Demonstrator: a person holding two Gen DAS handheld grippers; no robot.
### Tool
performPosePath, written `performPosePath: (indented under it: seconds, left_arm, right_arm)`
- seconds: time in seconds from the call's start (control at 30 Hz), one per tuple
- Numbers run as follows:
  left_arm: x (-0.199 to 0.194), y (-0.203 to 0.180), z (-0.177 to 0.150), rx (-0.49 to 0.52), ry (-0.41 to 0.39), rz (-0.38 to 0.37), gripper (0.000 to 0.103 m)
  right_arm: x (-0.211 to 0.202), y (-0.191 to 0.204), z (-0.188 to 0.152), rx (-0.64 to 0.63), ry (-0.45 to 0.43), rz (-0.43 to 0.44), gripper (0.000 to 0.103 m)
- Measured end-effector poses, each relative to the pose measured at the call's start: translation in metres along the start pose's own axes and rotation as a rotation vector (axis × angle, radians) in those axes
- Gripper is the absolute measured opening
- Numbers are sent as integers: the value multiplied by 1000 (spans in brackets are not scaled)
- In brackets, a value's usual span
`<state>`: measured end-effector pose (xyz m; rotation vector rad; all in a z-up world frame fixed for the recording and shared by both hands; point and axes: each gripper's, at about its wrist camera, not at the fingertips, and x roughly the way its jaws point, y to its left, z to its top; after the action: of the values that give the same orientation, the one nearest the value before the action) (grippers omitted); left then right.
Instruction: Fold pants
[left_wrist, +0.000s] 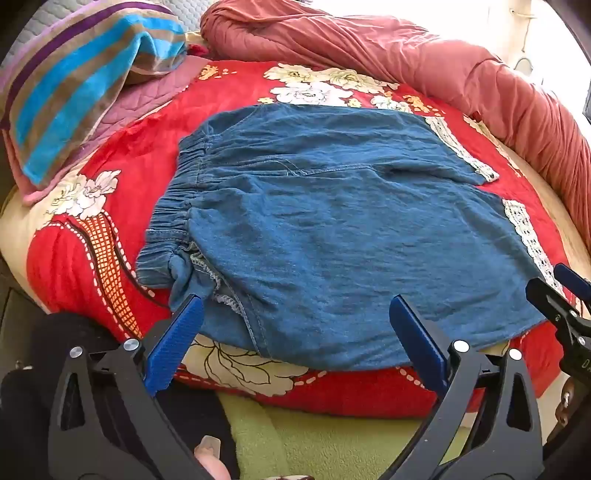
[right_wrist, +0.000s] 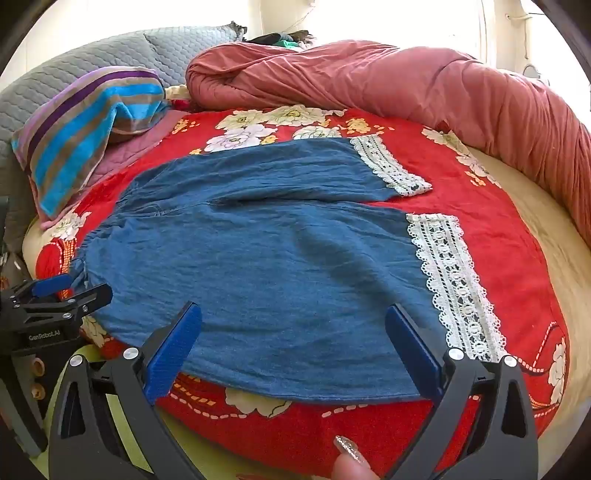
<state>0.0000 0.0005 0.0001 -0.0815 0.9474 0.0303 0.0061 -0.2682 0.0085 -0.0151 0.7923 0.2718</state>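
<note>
surface: red floral blanket (right_wrist: 461, 206) on bed, bright window behind | pants (right_wrist: 258, 258) flat mid-blanket, lace cuffs (right_wrist: 450, 280) rightward | edges: striped towel (right_wrist: 85, 122) left, pink quilt (right_wrist: 406, 85) along back | left gripper (left_wrist: 299, 306), right gripper (right_wrist: 293, 314) both wide, empty, over near hem

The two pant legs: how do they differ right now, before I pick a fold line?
The near leg lies broad and flat, its near edge at the bed's front between both open grippers; the far leg shows as a narrower band behind it. The near leg's lace cuff looks longer than the far leg's lace cuff. Both are blue denim with white lace hems, and neither is gripped.
</note>
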Motion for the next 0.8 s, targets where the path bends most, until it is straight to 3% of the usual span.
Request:
performPosePath:
  seconds: [0.8]
  left_arm:
    - [-4, 2, 3, -1, -11, 1, 94]
  right_arm:
    - [2, 3, -2, -2, 17, -10, 99]
